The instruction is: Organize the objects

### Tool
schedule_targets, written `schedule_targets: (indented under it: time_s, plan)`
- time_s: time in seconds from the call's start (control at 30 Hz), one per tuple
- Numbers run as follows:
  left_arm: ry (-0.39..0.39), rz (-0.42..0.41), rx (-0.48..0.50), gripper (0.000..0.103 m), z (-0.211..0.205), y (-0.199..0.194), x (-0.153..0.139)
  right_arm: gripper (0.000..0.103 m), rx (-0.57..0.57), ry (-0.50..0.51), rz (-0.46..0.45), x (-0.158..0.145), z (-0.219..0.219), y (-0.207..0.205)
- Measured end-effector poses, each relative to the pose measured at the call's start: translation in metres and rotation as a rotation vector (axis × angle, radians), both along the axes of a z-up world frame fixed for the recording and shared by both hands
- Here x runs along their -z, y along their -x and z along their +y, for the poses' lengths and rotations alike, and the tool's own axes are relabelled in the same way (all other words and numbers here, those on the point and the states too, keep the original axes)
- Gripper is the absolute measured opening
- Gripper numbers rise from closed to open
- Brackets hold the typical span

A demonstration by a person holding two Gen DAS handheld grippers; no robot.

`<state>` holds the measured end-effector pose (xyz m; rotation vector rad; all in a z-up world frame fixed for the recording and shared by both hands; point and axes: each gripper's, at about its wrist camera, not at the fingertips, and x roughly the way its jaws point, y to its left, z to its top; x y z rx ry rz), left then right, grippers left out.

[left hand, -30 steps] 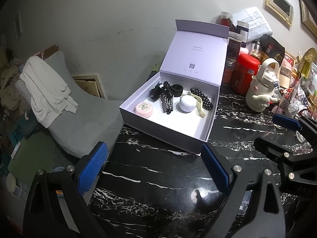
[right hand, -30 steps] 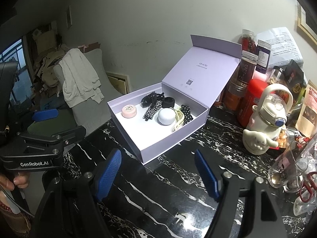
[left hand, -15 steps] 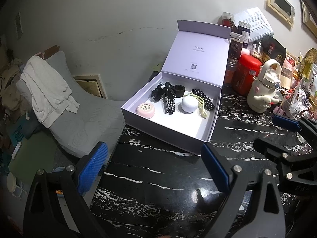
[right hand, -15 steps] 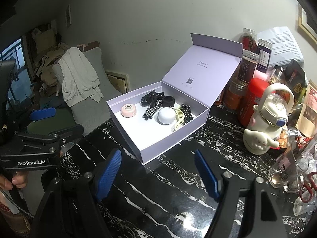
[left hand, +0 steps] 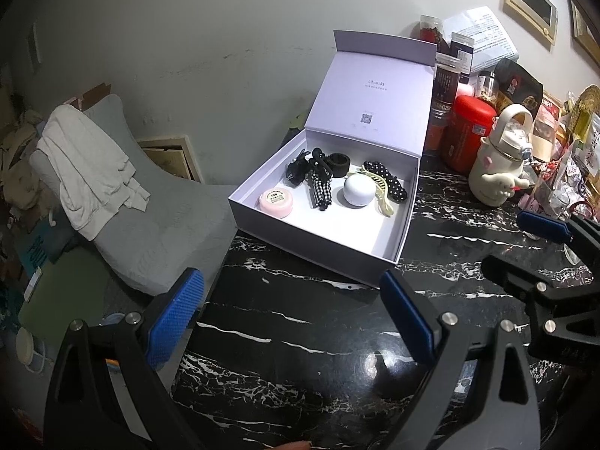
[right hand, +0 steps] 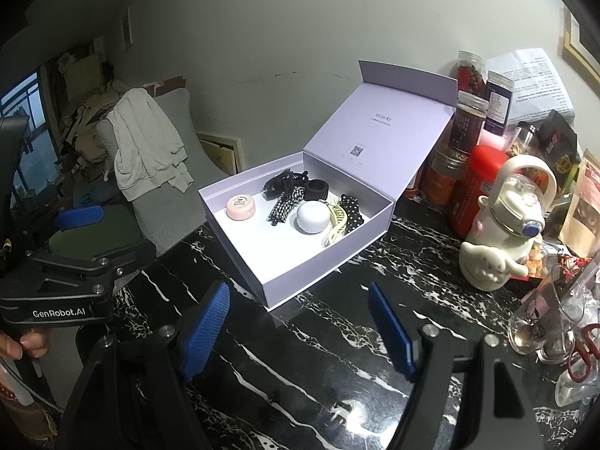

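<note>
A lilac gift box [left hand: 407, 221] [right hand: 318, 262] stands on the black marble table with its lid propped upright. Inside lie a pink round tin [left hand: 276, 201] [right hand: 241, 207], a checked hair tie [left hand: 320, 187] [right hand: 284, 206], a black hair claw [left hand: 298, 170], a black ring band [left hand: 338, 164] [right hand: 316, 189], a white dome-shaped case [left hand: 359, 191] [right hand: 312, 216], a cream hair claw [left hand: 379, 191] [right hand: 335, 221] and a black dotted bow [left hand: 390, 183] [right hand: 351, 212]. My left gripper [left hand: 294, 322] hangs open above the table, short of the box's near-left corner. My right gripper [right hand: 300, 328] is open too, with nothing between its fingers.
Jars, a red canister [left hand: 465, 133] [right hand: 478, 187] and a white character bottle [left hand: 502, 165] [right hand: 502, 232] crowd the right side of the table. A glass [right hand: 543, 318] stands near the right gripper. A grey chair with a white cloth [left hand: 90, 172] [right hand: 146, 142] sits left of the table edge.
</note>
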<state>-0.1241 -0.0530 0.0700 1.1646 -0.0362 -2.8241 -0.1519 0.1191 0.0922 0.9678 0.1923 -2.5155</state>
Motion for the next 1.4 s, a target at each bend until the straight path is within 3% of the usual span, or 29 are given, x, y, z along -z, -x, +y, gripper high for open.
schedule_targets:
  time_s: [1.4]
  plan:
    - [0.008,-0.032,-0.007,0.095,0.0,0.007,0.01,0.077,-0.001,-0.002,-0.034,0.011,-0.003,0.01]
